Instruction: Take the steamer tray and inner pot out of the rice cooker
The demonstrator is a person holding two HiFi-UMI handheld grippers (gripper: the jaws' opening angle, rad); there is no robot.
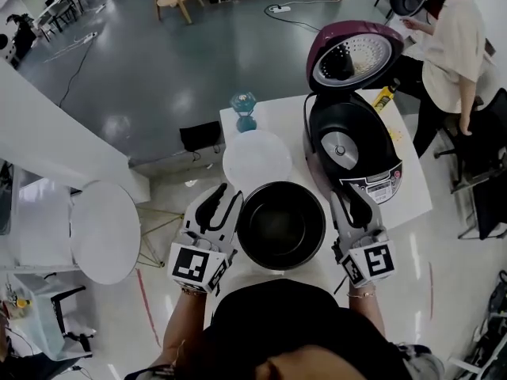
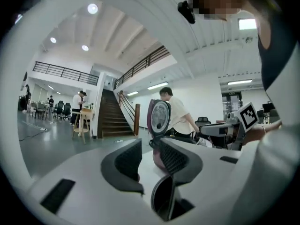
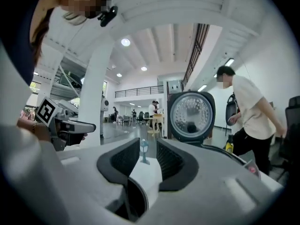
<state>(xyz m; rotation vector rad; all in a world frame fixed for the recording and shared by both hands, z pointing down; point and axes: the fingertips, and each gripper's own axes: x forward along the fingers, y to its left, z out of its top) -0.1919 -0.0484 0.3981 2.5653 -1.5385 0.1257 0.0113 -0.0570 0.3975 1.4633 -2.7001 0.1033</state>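
Black inner pot point(image 1: 281, 226) pinched by both slightly-parted grippers point(image 1: 226, 200) point(image 1: 348, 204).

Bright, even light falls from round recessed ceiling lamps point(image 2: 92, 8) and long white strip lights point(image 2: 239, 82). In the head view the glossy grey-green floor point(image 1: 142, 70) carries pale blotches of glare, and the black round metal inner pot point(image 1: 281, 224) shows a soft sheen. Shadows are faint. Both gripper views bulge like a fisheye and go dark at the corners. Close to the lens, the grey-and-black left gripper point(image 2: 147, 146) and right gripper point(image 3: 148, 144) look soft, while the hall behind them is sharper.
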